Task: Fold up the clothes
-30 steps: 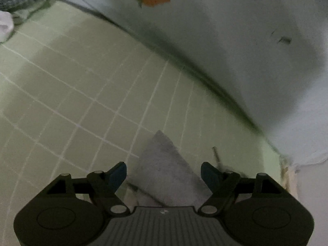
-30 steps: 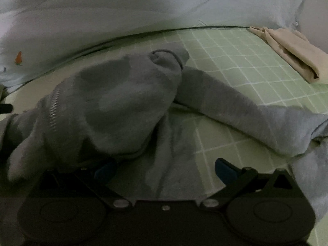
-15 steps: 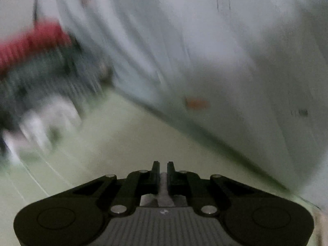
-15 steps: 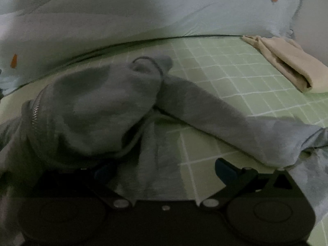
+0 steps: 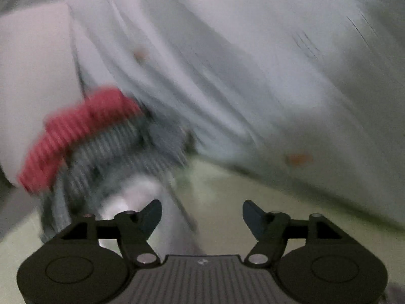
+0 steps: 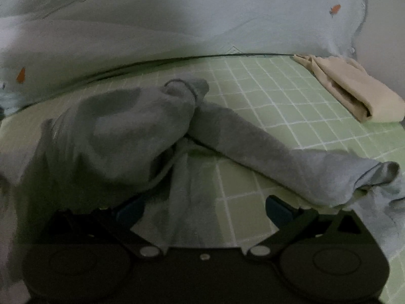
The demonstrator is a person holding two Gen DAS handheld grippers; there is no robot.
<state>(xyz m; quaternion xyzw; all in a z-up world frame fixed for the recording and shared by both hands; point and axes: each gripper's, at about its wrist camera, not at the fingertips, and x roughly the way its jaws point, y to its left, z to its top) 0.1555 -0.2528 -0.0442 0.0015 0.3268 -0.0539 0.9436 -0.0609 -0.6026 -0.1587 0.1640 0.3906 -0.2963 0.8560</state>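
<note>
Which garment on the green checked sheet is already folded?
The beige garment by the far right edge: a flat, layered stack, while the grey hoodie lies crumpled, sleeves sprawled.

Left gripper point(image 5: 202, 214): black linkage arms, silver pivot screws, ribbed grey centre plate, dark blue fingers point(image 5: 253, 212). Right gripper point(image 6: 202, 209): same black build, blue fingers point(image 6: 277, 209).

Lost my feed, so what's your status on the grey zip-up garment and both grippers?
Left gripper just opened, empty. Right gripper open over the crumpled grey zip-up garment, not gripping. Garment unfolded, one sleeve sprawled right. Folded beige cloth well clear.
</note>
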